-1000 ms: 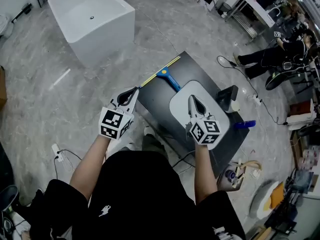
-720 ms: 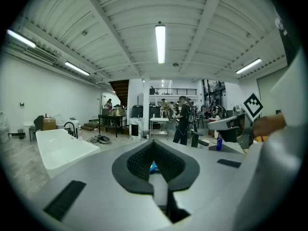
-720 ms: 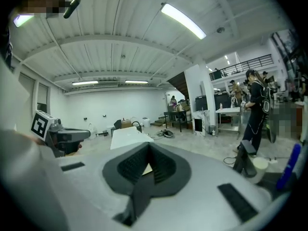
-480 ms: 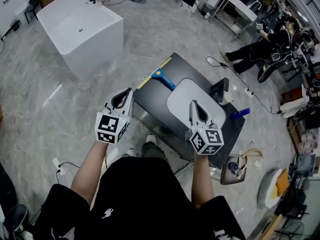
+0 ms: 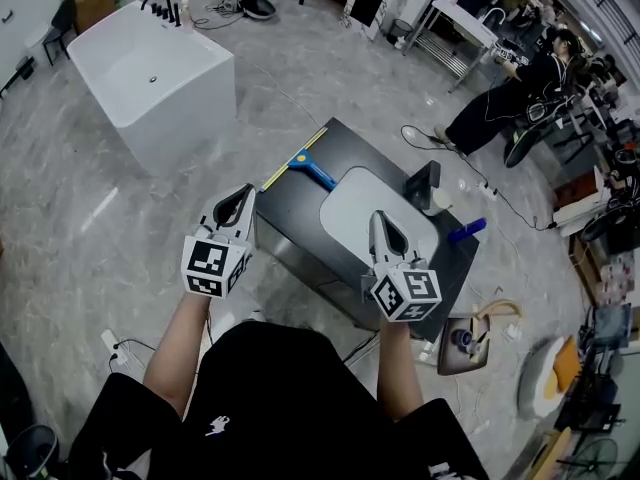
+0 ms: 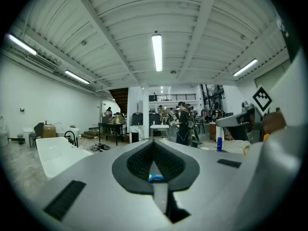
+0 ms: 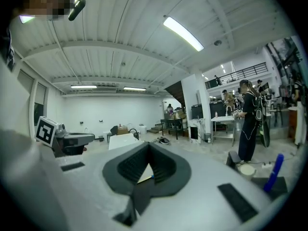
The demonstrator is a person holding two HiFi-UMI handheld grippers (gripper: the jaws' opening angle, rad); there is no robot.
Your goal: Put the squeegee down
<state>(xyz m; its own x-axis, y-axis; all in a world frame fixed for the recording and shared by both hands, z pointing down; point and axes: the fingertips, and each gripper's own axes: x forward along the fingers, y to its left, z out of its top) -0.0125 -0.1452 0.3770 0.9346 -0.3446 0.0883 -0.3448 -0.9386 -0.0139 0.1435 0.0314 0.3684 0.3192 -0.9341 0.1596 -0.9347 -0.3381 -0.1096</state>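
The squeegee (image 5: 305, 168), with a blue handle and a long yellow-edged blade, lies on the far left corner of the black table (image 5: 300, 223). Neither gripper touches it. My left gripper (image 5: 244, 192) hangs shut over the table's left edge, short of the squeegee, with nothing in it. Over the near part of the table my right gripper (image 5: 379, 217) is shut and empty too. In the left gripper view the jaws of the left gripper (image 6: 154, 143) meet, and a blue bit of the squeegee (image 6: 155, 178) shows through the gap behind them. The right gripper (image 7: 148, 146) looks level across the room.
A pale oval panel (image 5: 350, 193) lies on the table, with a black device (image 5: 426, 182) and a blue bottle (image 5: 466, 230) at its right end. A white bathtub (image 5: 150, 68) stands at far left. A person (image 5: 510, 93) is at far right, amid cables and clutter.
Both grippers have risen and drawn back from the table, staying shut. The squeegee has stayed where it lies on the table.
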